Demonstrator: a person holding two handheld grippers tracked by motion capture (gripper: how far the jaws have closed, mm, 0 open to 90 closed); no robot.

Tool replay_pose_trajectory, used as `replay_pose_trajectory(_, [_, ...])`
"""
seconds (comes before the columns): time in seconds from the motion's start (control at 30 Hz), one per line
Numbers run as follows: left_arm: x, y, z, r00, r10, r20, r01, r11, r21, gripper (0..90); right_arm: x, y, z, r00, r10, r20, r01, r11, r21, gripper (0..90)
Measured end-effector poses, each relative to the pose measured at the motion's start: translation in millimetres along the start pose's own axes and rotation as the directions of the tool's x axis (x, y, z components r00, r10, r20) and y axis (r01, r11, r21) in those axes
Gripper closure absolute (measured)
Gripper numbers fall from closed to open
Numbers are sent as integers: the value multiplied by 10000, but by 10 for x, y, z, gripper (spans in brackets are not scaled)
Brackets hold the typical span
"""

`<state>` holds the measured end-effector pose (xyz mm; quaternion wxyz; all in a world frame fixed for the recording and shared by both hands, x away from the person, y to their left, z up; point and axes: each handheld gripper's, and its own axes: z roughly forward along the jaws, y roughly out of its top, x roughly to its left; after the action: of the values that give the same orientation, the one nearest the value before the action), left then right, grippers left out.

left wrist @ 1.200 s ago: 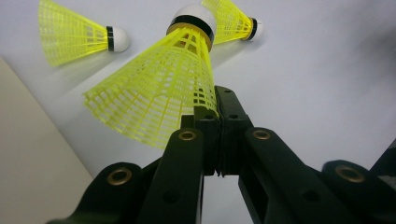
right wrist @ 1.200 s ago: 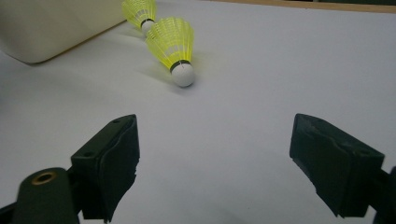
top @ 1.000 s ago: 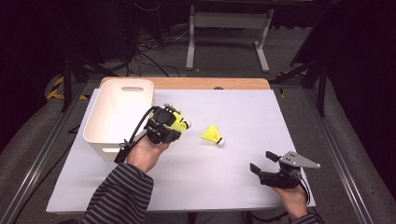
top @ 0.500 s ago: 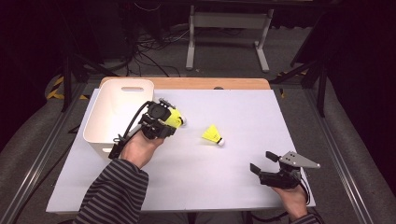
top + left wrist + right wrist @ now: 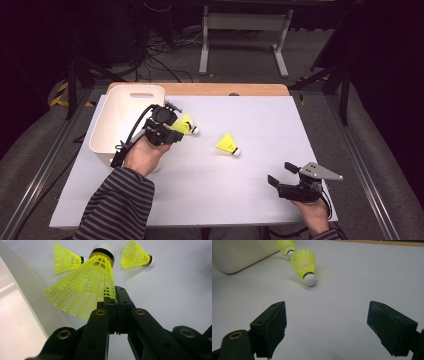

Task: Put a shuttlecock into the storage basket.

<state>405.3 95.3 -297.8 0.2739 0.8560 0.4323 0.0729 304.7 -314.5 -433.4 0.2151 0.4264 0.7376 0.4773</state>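
Bin: the white bin (image 5: 107, 131) is standing at the left edge of the table (image 5: 280, 115), open side up. It is sitting right beside the working hand, so it looks like the place where the shuttlecocks are being collected.

Left claw: the left claw (image 5: 116, 293) is hovering just to the right of the bin's wall. Its jaws are pinching together on the rim of a shuttlecock's skirt.

Held shuttlecock: the yellow shuttlecock (image 5: 85, 290) is hanging off the jaw tips with its cork pointing away from the claw. It is being gripped by the thin mesh edge, probably because the open skirt is easier to catch than the round cork. The hold looks light, so it may be swinging or slipping.

Second shuttlecock: another yellow one (image 5: 65, 261) is lying on its side on the table close to the bin, beyond the held one and apart from it.

Third shuttlecock: a further one (image 5: 227, 145) is lying on its side near the middle of the table. It is well apart from both claws and seems to be waiting its turn.

Right claw: the right claw (image 5: 281, 173) is resting low at the near right corner. Its jaws are standing wide apart with nothing between them. It is facing the third shuttlecock, likely staying clear while the left hand is working.
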Motion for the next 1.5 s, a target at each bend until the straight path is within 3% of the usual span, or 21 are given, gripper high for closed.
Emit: replay_pose_trajectory(1.5, [186,60,-225,9987,-331,-383,318,9989,-335,890,-1,-1,2,10000,39,-4,-39,10000,-18,163])
